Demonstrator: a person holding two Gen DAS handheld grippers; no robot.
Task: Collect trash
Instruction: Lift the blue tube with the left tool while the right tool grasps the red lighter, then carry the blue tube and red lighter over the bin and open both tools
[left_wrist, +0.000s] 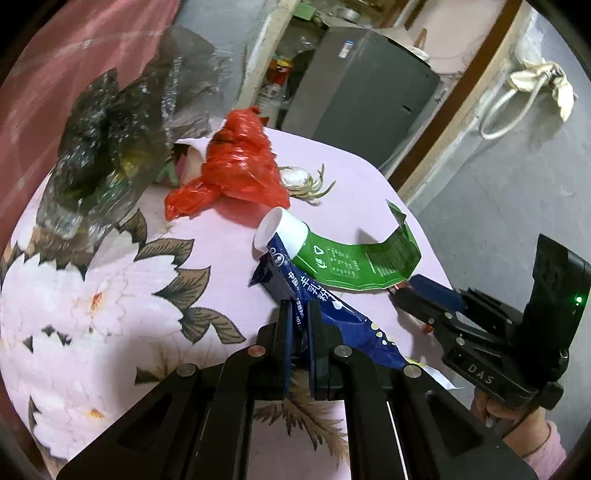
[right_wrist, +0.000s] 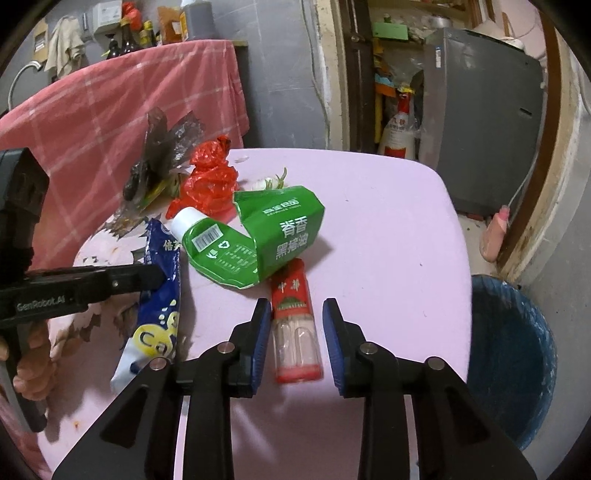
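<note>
Right wrist view: floral pink tablecloth (right_wrist: 388, 229), left hand-held gripper (right_wrist: 159, 277) pinching blue packet (right_wrist: 162, 314).

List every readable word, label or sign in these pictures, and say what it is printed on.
"DAS": right hand-held gripper
"GenRobot.AI": left hand-held gripper
"脊香 黑猪油": green pouch
"中华": red pack
"Ca": blue packet
Pouch's fine print and barcode: too small.

Glossy blue foil pouch (left_wrist: 314, 295), crinkled red plastic bag (left_wrist: 236, 162), matt floral tablecloth (left_wrist: 110, 295)
</note>
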